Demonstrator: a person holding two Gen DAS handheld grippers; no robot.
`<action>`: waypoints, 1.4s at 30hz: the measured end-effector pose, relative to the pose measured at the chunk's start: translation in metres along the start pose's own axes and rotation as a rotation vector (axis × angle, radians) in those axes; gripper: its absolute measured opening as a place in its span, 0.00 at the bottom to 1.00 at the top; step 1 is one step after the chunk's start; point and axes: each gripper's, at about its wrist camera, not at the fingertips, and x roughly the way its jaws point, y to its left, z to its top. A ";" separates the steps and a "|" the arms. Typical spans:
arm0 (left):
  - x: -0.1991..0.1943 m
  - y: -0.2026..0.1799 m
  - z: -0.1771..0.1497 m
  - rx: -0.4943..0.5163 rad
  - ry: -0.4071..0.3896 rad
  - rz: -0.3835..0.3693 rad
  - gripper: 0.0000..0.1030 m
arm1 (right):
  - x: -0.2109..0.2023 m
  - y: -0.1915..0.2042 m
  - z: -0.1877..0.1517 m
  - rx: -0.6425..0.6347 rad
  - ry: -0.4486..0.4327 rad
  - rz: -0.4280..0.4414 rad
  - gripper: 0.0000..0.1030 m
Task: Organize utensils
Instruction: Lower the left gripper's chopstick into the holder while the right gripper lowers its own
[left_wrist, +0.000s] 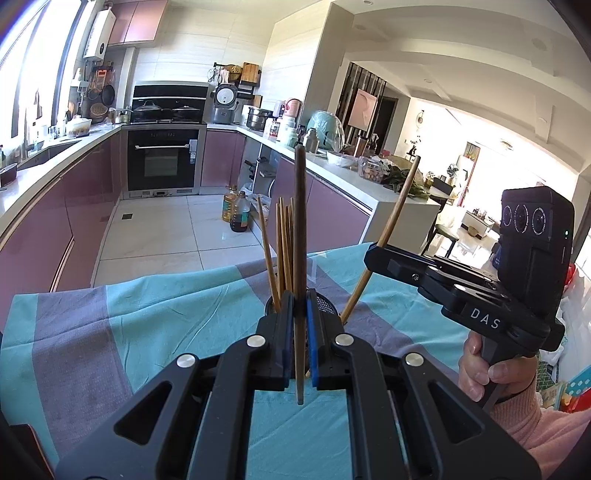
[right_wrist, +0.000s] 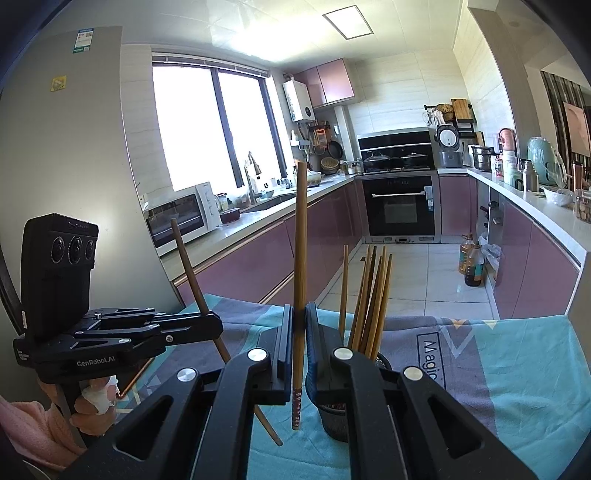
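Observation:
My left gripper (left_wrist: 299, 306) is shut on one dark wooden chopstick (left_wrist: 300, 221) held upright just in front of a black mesh holder (left_wrist: 325, 304) with several chopsticks (left_wrist: 282, 247) in it. My right gripper (right_wrist: 298, 321) is shut on another upright chopstick (right_wrist: 300, 258) with a patterned lower end, just left of the same holder (right_wrist: 334, 417) and its chopsticks (right_wrist: 371, 302). In the left wrist view the right gripper (left_wrist: 376, 254) sits to the right, gripping a slanted chopstick (left_wrist: 395, 214). In the right wrist view the left gripper (right_wrist: 212, 325) sits at left with its slanted chopstick (right_wrist: 192, 273).
A teal and grey cloth (left_wrist: 147, 325) covers the table under the holder; its far edge drops to the tiled kitchen floor (left_wrist: 166, 232). Counters with purple cabinets (right_wrist: 258, 258) run along both sides. Oil bottles (right_wrist: 471, 262) stand on the floor.

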 end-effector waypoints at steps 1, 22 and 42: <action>-0.001 0.000 0.000 0.002 -0.002 -0.001 0.07 | -0.001 0.000 0.000 0.000 0.000 0.000 0.06; -0.007 0.002 0.003 0.023 -0.010 -0.013 0.07 | -0.007 -0.003 0.007 0.007 -0.010 -0.007 0.06; -0.014 0.001 0.010 0.038 -0.037 -0.020 0.07 | -0.011 -0.005 0.012 0.004 -0.037 -0.008 0.06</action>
